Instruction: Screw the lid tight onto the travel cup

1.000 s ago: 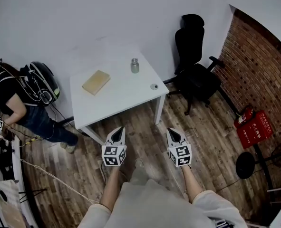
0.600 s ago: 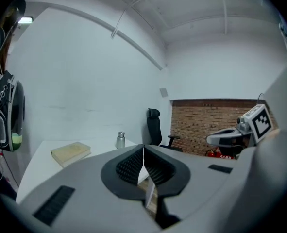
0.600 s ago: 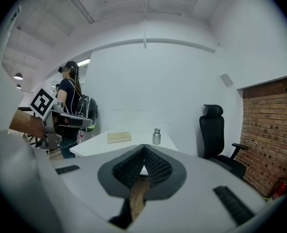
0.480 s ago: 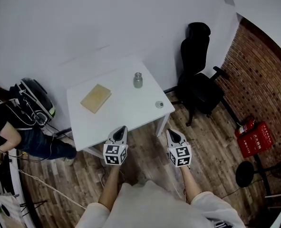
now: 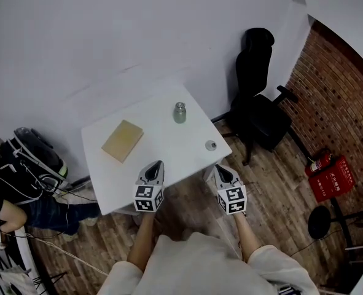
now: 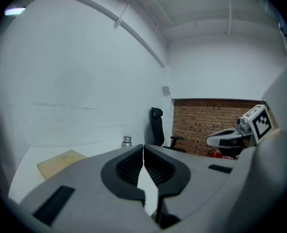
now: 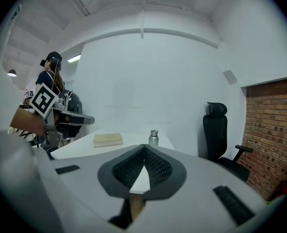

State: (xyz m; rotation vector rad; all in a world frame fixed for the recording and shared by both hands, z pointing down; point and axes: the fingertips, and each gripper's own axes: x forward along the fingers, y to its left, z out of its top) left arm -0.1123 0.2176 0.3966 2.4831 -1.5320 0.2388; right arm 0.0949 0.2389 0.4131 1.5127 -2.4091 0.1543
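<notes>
While lid lies apart, travel cup stands upright.

White table, tan board, black chair

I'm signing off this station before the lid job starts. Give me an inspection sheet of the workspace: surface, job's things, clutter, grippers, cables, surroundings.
Surface: white table, three things on it.
Job's things: metal cup upright near the far edge; small round lid lying apart from it near the right edge, not yet on.
Clutter: flat tan board on the table's left part.
Grippers: left gripper and right gripper both shut, empty, at the near edge.
Cables: loose cable on the floor at left; none seen on the table.
Surroundings: black office chair, brick wall, red fire extinguishers, another person at left.
</notes>
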